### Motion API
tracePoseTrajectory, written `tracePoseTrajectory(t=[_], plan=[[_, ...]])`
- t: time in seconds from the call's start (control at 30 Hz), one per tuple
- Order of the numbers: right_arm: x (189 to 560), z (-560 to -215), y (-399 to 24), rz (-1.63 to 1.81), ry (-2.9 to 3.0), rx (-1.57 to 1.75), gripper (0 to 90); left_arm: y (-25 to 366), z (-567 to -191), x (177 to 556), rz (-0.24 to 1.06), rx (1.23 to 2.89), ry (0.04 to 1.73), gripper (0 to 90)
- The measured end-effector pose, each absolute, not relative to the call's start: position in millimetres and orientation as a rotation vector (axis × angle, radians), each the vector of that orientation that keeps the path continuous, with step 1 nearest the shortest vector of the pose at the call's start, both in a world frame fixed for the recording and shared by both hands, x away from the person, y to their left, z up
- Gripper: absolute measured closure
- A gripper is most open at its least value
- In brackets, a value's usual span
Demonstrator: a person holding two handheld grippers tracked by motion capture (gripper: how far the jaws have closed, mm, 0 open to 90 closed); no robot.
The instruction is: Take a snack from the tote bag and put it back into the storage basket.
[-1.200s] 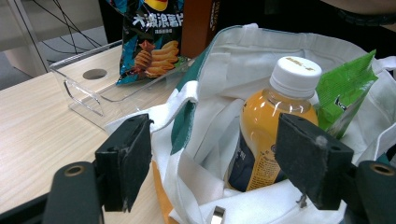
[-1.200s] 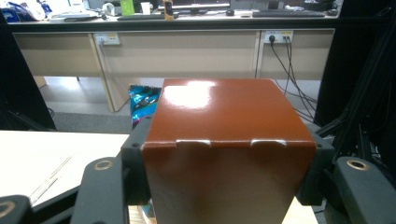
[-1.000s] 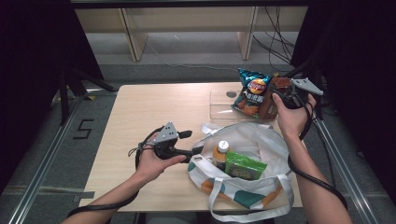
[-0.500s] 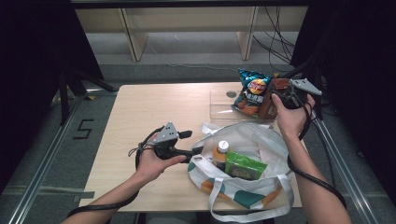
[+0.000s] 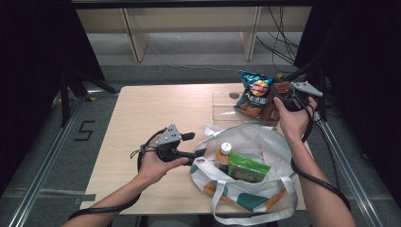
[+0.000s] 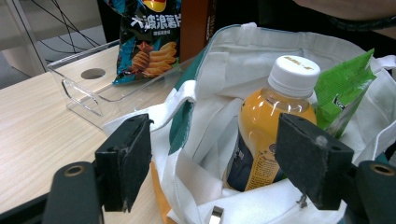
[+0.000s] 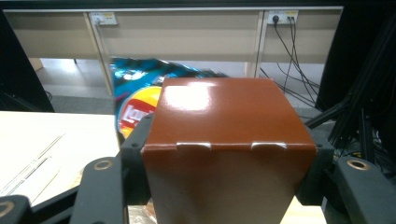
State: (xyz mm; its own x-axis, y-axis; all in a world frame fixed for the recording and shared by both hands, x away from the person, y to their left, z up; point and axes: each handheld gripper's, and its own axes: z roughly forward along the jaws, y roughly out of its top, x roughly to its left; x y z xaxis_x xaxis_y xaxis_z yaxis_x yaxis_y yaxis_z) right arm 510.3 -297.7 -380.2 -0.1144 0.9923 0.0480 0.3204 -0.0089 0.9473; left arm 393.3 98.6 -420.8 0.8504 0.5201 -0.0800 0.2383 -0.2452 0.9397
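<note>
The brown carton point(image 7: 229, 154) sits clamped between the jaws of the right gripper point(image 7: 224, 163), one black pad pressed to each side, its glossy top flap with two small tabs facing the camera that rides on that gripper. No writing is readable on it. From the high view the carton point(image 5: 273, 101) stands at the table's far right corner, over the clear plastic tray point(image 5: 224, 109), with the right gripper point(image 5: 289, 100) behind it in the person's hand.

Just beside the carton leans a blue bag of chips point(image 5: 254, 93), bearing a red and yellow round logo and white Chinese characters above a picture of ridged chips point(image 6: 147, 42); the brand name is too blurred to read.

Nearer the front edge lies an open white tote bag point(image 5: 265, 146) with green and orange patches. In it stand an orange drink bottle point(image 6: 273, 126) with a white cap, the small print on the cap illegible, and a green packet point(image 6: 343, 91).

The left gripper point(image 6: 219, 163) rests at the bag's left rim, its jaws spread wide with nothing pressed between them, the bag's mouth and the bottle beyond them.
</note>
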Motion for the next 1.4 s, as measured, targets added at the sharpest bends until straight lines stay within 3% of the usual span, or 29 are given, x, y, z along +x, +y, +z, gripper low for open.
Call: tracePoseTrajectory(t=[0.63,0.87,1.4], plan=[[512.8,-398.4,-298.0,1.114,1.572,1.435,37.5,98.7,-421.0,393.5,0.295,1.836,0.572,26.6],[508.4,-393.9,-302.4,1.16,1.605,1.425,25.4,98.5,-421.0,393.6,0.296,1.838,0.567,26.5],[466.6,-377.8,-310.7,1.241,1.657,1.42,23.2,99.0,-420.7,393.3,0.299,1.839,0.559,26.5]])
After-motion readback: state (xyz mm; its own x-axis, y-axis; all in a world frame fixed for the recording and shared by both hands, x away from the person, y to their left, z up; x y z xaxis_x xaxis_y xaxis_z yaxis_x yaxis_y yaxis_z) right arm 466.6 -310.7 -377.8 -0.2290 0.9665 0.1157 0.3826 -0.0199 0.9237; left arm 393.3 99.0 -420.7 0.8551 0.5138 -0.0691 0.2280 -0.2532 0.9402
